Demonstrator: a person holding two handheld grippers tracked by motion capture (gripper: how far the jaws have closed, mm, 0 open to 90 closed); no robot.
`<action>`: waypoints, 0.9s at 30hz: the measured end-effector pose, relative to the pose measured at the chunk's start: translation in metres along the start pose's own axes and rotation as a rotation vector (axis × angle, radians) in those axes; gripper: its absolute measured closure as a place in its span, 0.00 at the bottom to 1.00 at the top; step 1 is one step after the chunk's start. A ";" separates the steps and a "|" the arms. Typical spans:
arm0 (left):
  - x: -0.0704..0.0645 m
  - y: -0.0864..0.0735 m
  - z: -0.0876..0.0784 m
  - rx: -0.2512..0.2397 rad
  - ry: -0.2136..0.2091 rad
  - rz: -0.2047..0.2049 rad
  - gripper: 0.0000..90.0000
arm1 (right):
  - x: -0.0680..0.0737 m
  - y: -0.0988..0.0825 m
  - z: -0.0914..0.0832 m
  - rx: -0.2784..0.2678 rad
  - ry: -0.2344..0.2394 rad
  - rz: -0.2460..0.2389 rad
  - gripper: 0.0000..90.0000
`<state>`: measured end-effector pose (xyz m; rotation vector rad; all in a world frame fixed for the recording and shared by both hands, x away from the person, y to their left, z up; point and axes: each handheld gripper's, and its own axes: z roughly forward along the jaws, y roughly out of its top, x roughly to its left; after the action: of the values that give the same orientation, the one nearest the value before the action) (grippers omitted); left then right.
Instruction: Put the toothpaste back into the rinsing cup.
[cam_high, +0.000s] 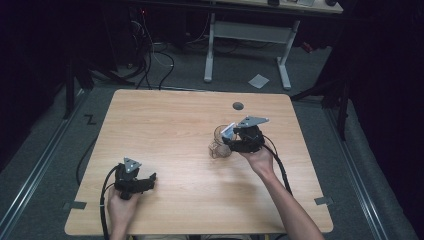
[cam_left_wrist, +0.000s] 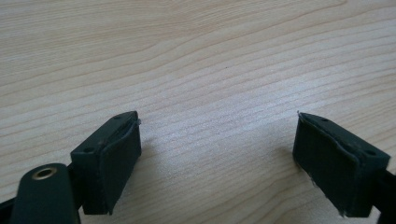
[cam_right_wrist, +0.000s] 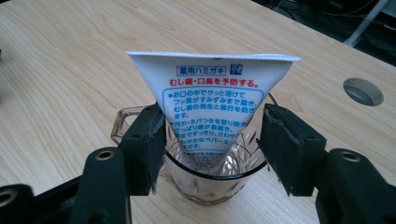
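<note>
Nearest, left claw (cam_high: 148, 178) idle, spread wide over bare desk (cam_high: 165, 125). Farther right, right claw (cam_right_wrist: 212, 140) parted around toothpaste tube (cam_right_wrist: 212, 102), pads off it, tube standing crimp-up in clear cup (cam_right_wrist: 210, 179). Release step; next, probably backing away without tipping the cup.

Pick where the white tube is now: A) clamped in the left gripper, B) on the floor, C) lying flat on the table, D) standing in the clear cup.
D: the right gripper view shows the tube standing upright, crimped end up, inside the cup, with the right gripper open around it.
</note>
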<state>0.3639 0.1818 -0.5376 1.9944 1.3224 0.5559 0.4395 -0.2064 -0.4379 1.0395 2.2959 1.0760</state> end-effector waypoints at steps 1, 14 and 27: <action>0.000 0.000 0.000 0.003 -0.001 0.000 0.17 | 0.000 0.000 -0.001 -0.009 -0.001 -0.001 0.43; 0.000 0.000 0.000 0.001 -0.001 0.000 0.17 | -0.006 -0.002 -0.017 -0.046 0.004 0.028 0.37; 0.000 0.000 0.000 0.001 -0.001 0.000 0.17 | -0.014 -0.004 -0.037 -0.096 0.005 0.048 0.38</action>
<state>0.3639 0.1818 -0.5376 1.9954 1.3222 0.5545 0.4233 -0.2368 -0.4172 1.0598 2.2104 1.1959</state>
